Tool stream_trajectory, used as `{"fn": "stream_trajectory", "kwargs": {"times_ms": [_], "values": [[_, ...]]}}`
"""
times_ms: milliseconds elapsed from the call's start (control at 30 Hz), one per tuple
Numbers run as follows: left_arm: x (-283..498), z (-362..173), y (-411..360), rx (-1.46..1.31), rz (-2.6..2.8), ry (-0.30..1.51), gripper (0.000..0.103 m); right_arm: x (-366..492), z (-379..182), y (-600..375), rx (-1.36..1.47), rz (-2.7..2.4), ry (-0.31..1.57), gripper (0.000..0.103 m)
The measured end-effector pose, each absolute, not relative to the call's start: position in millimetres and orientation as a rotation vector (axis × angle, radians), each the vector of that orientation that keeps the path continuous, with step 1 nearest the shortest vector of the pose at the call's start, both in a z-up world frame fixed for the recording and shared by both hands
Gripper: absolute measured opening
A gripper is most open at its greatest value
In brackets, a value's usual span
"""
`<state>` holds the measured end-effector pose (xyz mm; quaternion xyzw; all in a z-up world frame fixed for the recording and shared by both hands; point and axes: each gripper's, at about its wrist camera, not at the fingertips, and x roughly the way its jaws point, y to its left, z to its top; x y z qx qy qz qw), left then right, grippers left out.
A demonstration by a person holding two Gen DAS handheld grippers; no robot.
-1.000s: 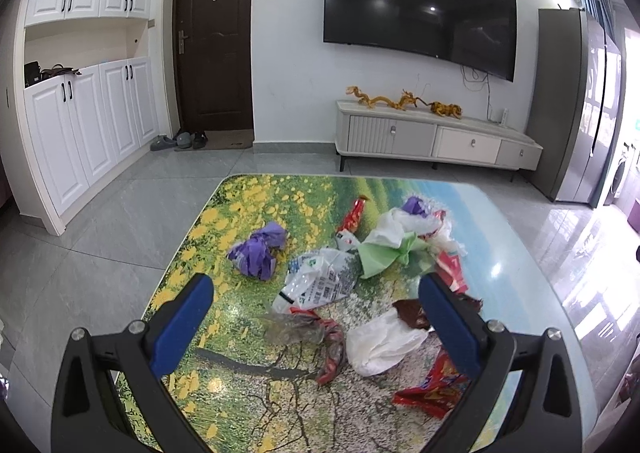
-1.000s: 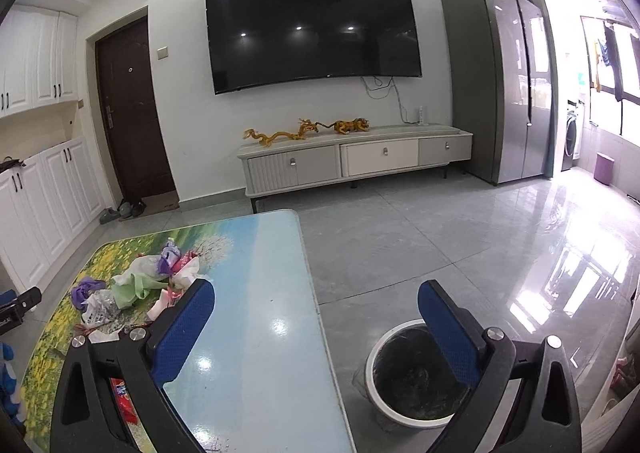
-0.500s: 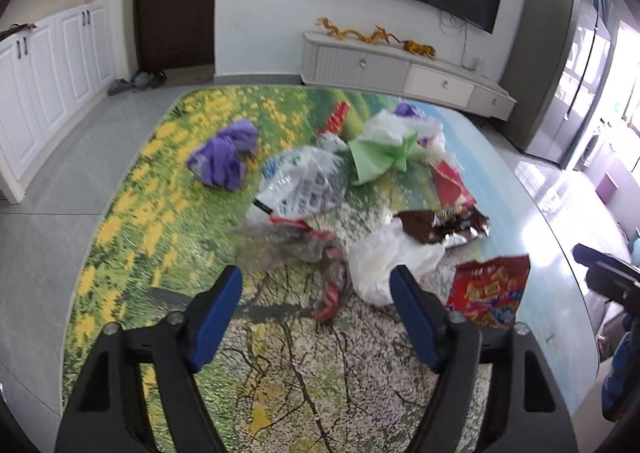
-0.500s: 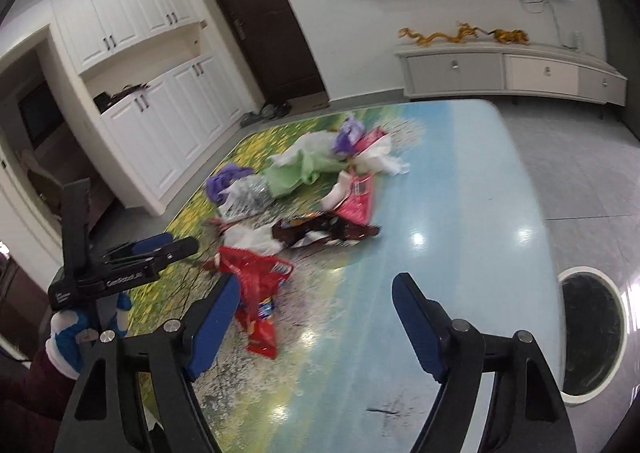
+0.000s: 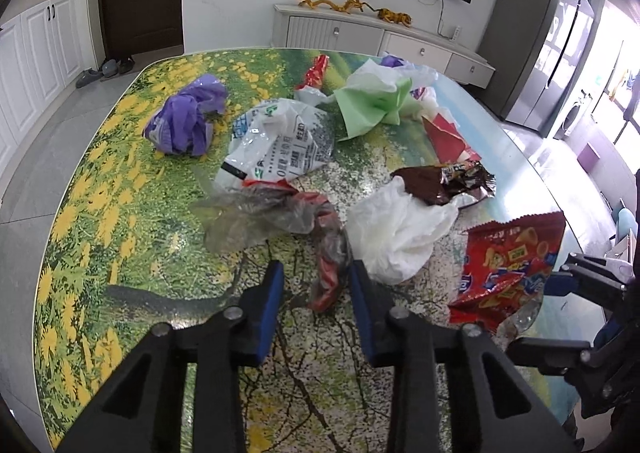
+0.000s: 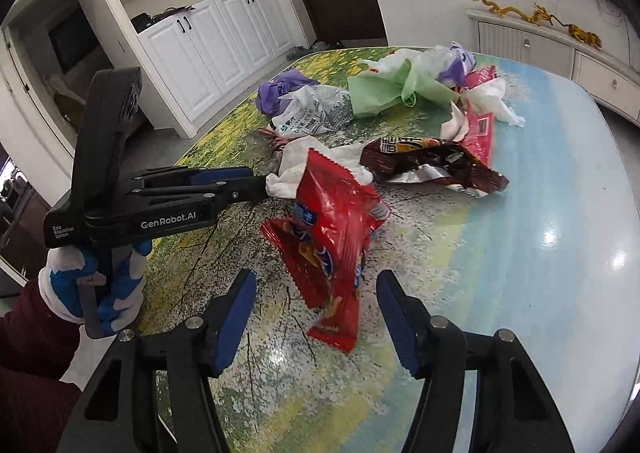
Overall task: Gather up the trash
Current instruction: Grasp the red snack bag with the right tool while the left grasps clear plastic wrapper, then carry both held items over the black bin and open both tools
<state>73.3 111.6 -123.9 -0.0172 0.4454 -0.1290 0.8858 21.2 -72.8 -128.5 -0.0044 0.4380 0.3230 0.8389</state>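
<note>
Left gripper (image 5: 316, 293) low over the counter (image 5: 120, 253), fingers part-spread, straddling the near tail of the clear-and-red wrapper (image 5: 328, 253), long axis running straight away. Right of that wrapper, right gripper (image 6: 316, 305) spread wide around the red snack bag (image 6: 328, 229), nothing pinched yet.

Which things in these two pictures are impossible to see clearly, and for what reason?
- Left wrist view: right gripper cut off by the edge.
- Right wrist view: white tissue partly hidden behind red snack bag.
- Both views: print on white plastic bag too small to read.
</note>
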Motion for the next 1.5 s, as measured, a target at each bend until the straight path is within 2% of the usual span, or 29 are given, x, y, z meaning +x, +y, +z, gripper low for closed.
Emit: {"fn": "stream_trajectory", "kwargs": {"times_ms": [33, 67, 100, 200, 533, 733, 1067, 1300, 1500], "values": [[74, -124, 112, -0.038, -0.274, 0.926, 0.017, 23, -130, -71, -0.011, 0.686, 0.925, 0.049], [74, -124, 113, -0.043, -0.279, 0.925, 0.011, 26, -132, -69, -0.012, 0.685, 0.924, 0.040], [74, -123, 113, -0.044, -0.278, 0.920, 0.009, 26, -132, -68, -0.013, 0.684, 0.923, 0.031], [67, -117, 115, -0.035, -0.270, 0.894, 0.007, 25, -134, -68, -0.027, 0.682, 0.921, 0.011], [39, -77, 125, -0.048, -0.210, 0.796, 0.006, 10, -119, -84, 0.016, 0.678, 0.833, 0.008], [33, -39, 94, -0.004, -0.299, 0.719, 0.006, 5, -94, -133, 0.116, 0.566, 0.733, 0.008], [68, -24, -82, 0.142, -0.693, 0.730, 0.006, -5, -102, -306, 0.263, 0.075, 0.678, 0.008], [99, -53, -226, 0.230, -0.902, 0.861, 0.006, 9, -161, -410, 0.390, -0.158, 0.782, 0.008], [127, -83, -310, 0.264, -0.965, 0.958, 0.007, 30, -211, -463, 0.472, -0.256, 0.872, 0.010]]}}
